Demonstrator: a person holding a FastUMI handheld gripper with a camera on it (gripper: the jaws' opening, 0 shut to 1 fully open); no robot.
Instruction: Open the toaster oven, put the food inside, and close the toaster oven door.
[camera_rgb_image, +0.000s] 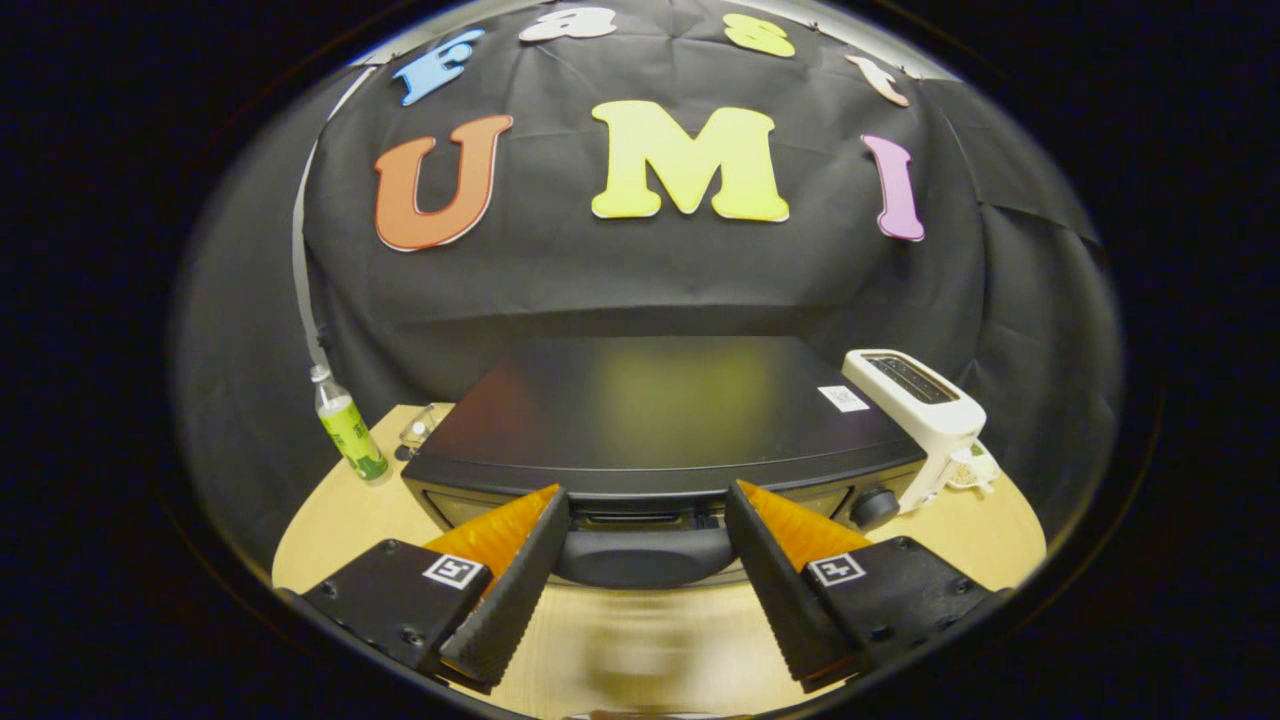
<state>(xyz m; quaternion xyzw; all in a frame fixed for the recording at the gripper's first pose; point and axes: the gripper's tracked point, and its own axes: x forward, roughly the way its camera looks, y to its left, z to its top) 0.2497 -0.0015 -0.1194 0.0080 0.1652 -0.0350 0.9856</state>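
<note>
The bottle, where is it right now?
In the gripper view the bottle stands on the table left of the toaster oven, against the cloth wall, well beyond the open gripper.

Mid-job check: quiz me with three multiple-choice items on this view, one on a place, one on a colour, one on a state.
1. Where is the toaster oven's door handle?
A. between the tongs' fingers
B. behind the bottle
C. on the pop-up toaster

2. What colour is the pop-up toaster beside the toaster oven?
A. red
B. white
C. blue

3. How do the tongs stand?
A. shut on the handle
B. shut on the bottle
C. open

Key: 1 A, the handle sits in the gap; 2 B, its body is white; 3 C, the fingers are spread apart on either side of the handle.
</note>
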